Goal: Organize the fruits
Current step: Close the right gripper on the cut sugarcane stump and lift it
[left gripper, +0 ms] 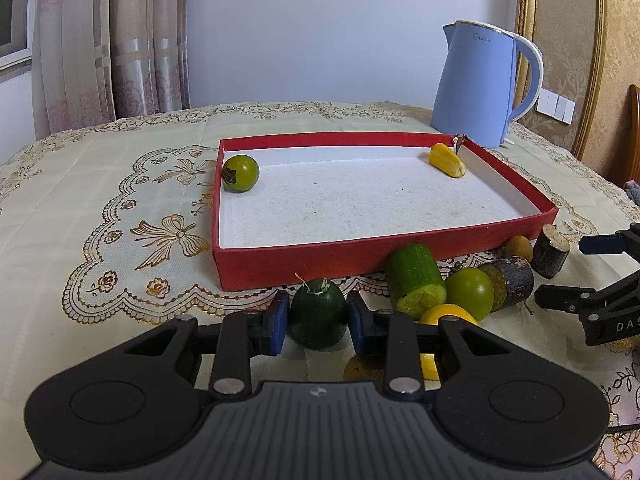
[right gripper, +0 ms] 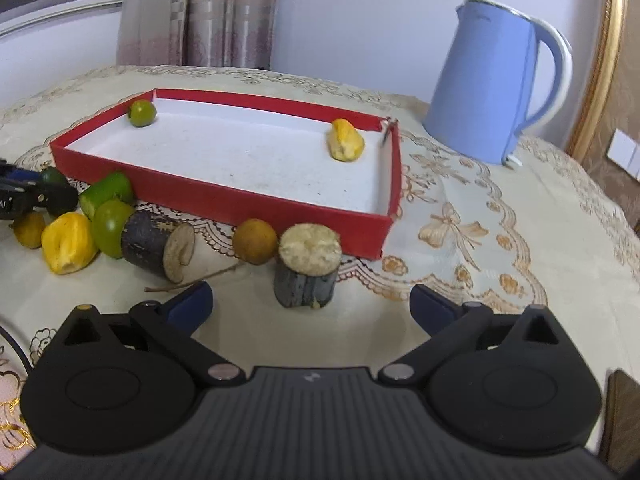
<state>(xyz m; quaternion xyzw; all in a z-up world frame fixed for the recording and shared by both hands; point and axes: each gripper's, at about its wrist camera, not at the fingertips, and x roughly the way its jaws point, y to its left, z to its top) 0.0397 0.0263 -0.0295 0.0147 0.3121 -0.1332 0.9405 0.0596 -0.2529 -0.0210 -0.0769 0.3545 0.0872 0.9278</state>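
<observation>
At the bottom centre of the left wrist view, the left gripper point(left gripper: 318, 322) has its jaws pinching a dark green round fruit point(left gripper: 318, 316) that sits on the table point(left gripper: 100, 220) just in front of the red tray point(left gripper: 320, 258). This looks like the pick-up step: the next move calls for lifting the fruit clear of the tray's near wall and setting it inside, where a green fruit point(left gripper: 240, 173) and a yellow piece point(left gripper: 447, 160) already lie. Lower centre in the right wrist view, the right gripper point(right gripper: 312, 306) has its jaws spread wide and empty, an upright wood stub point(right gripper: 307, 270) standing just beyond them.
</observation>
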